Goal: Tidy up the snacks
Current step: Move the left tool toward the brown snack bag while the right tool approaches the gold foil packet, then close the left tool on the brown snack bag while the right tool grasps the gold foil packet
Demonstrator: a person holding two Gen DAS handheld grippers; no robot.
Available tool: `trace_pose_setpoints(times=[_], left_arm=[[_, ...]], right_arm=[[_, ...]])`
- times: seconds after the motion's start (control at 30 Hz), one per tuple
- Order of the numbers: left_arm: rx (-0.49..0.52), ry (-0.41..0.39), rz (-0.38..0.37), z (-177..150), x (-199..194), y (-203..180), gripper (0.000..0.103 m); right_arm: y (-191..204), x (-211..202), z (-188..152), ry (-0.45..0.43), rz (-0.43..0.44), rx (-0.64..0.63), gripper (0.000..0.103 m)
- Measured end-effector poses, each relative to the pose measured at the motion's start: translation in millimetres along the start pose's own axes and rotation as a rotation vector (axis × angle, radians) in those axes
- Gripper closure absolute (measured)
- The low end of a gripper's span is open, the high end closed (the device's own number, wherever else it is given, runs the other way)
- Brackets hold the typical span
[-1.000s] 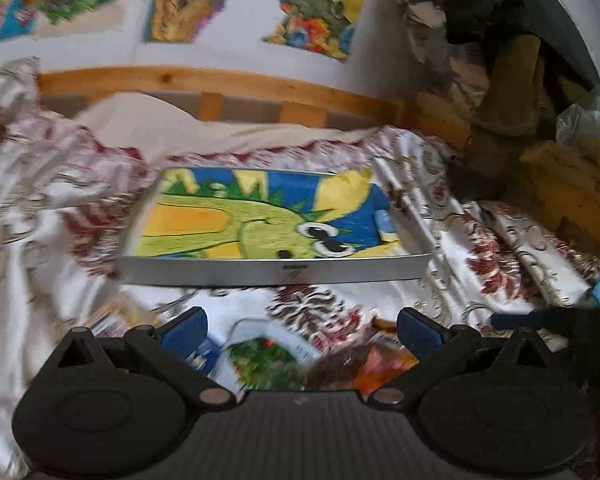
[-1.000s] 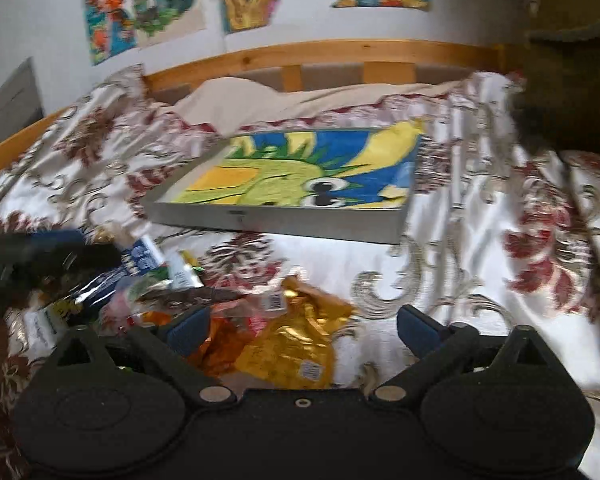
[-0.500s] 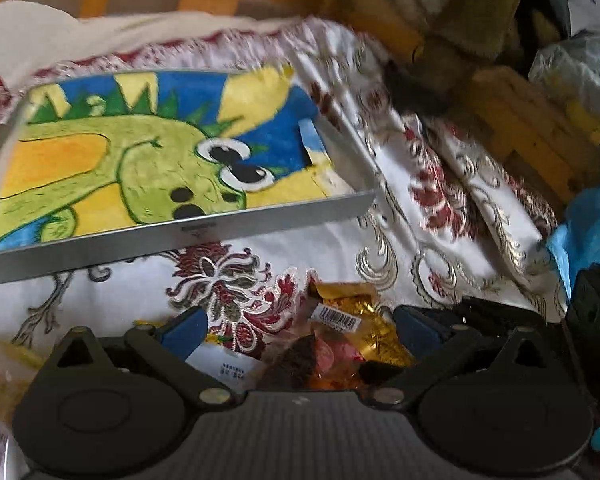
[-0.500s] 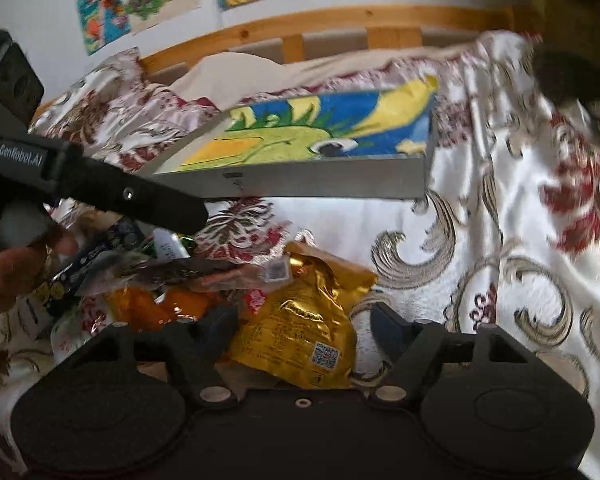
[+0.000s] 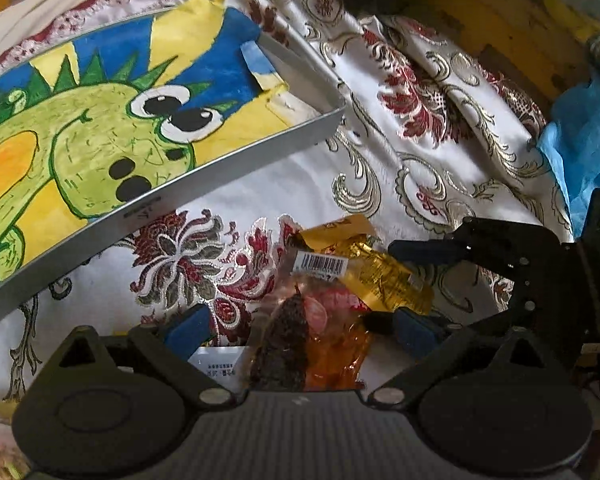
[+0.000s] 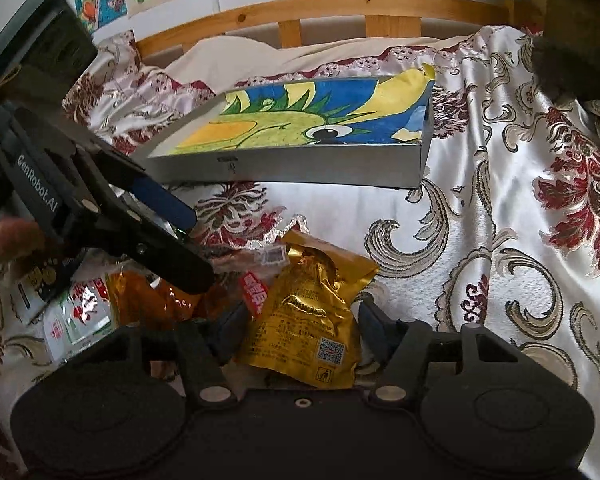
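Several snack packets lie in a heap on the bedspread in front of a grey box (image 6: 300,164) lined with a dinosaur drawing (image 5: 100,148). My right gripper (image 6: 302,324) straddles a gold packet (image 6: 304,312); its jaws are closing, and the pads stand close beside the packet's sides. The left gripper (image 5: 300,328) is open, tilted down over a clear packet of orange and red snacks (image 5: 320,340). The gold packet (image 5: 380,276) lies just beyond that, with one of the right gripper's fingers (image 5: 424,250) beside it. From the right wrist, the left gripper (image 6: 196,248) hangs over an orange packet (image 6: 152,300).
A red-and-white packet (image 6: 80,312) and a dark one (image 6: 44,280) lie at the heap's left, under a hand (image 6: 4,236). The flowered bedspread (image 6: 500,240) stretches right. A wooden headboard (image 6: 340,4) runs behind the box. Blue plastic (image 5: 580,140) sits at the far right.
The left gripper swung right and tipped down over the snack heap, ending close to the right gripper. The right gripper's jaws narrowed around the gold packet and sank slightly.
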State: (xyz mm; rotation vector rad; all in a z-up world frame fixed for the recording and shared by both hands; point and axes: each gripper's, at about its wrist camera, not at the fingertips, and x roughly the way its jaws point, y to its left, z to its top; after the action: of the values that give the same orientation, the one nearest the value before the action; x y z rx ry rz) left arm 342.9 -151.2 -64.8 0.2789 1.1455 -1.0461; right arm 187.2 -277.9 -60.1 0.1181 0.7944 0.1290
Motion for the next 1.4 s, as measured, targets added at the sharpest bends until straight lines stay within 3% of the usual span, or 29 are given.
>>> trace_pose_setpoints(times=[0.2, 0.37, 0.6, 0.63, 0.8, 1.0, 1.2, 1.4], left_arm=[[0.077, 0.090, 0.023, 4.7, 14.5, -9.5, 0.006], [0.101, 0.161, 0.047, 8.0, 27.3, -12.8, 0.013], [-0.019, 0.129, 0.032, 9.4, 16.9, 2.1, 0.037], [-0.038, 0.125, 0.029, 8.9, 15.5, 3.3, 0.044], [-0.070, 0.117, 0.088, 6.5, 12.3, -3.9, 0.045], [-0.118, 0.062, 0.152, 4.7, 4.1, -20.6, 0.049], [-0.156, 0.015, 0.192, -1.1, 1.5, -36.2, 0.054], [-0.201, -0.042, 0.224, -10.4, -11.8, -38.2, 0.055]], right_arm=[[0.0, -0.1, -0.7, 0.009, -0.002, -0.010, 0.039], [-1.0, 0.6, -0.8, 0.012, 0.003, -0.014, 0.039], [-4.3, 1.7, -0.6, 0.010, 0.023, 0.016, 0.035], [-4.9, 1.9, -0.7, 0.010, 0.028, 0.023, 0.034], [-6.8, 1.4, -0.5, 0.008, 0.040, 0.041, 0.033], [-8.5, 1.6, 1.0, 0.021, 0.043, 0.048, 0.042], [-1.2, -0.9, -0.1, 0.029, 0.042, 0.003, 0.062], [-1.3, -7.4, 1.1, 0.009, 0.035, -0.001, 0.067]])
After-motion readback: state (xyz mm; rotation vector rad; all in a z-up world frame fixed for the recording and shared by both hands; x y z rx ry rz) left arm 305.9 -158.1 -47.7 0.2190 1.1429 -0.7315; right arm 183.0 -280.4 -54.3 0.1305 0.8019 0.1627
